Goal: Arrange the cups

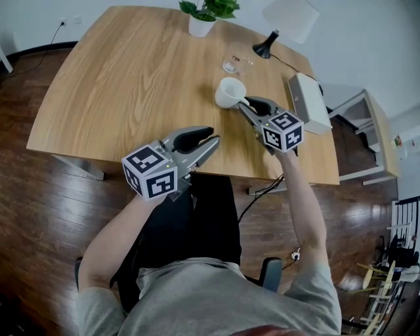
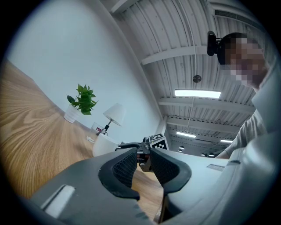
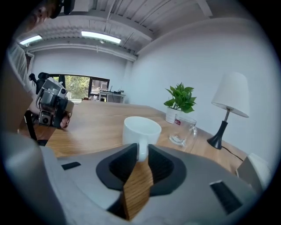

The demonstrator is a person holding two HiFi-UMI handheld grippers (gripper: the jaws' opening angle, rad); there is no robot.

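Observation:
A white mug [image 1: 230, 92] stands upright on the wooden table [image 1: 131, 85], its handle turned toward me. My right gripper [image 1: 244, 104] reaches it from the near right. In the right gripper view the mug [image 3: 140, 128] has its handle between the pads of the right gripper [image 3: 141, 151], and the jaws stand slightly apart without clamping it. A clear glass cup [image 1: 235, 60] stands farther back; it is also the glass cup [image 3: 184, 129] right of the mug. My left gripper [image 1: 211, 141] hovers over the table's near edge, jaws a little apart and empty, and points toward the mug [image 2: 103, 145].
At the table's far edge stand a potted plant [image 1: 202, 20] and a lamp [image 1: 282, 23] with a black base and a cable. A white box [image 1: 308, 102] lies at the right edge, close to my right gripper. Bare wood spreads left of the mug.

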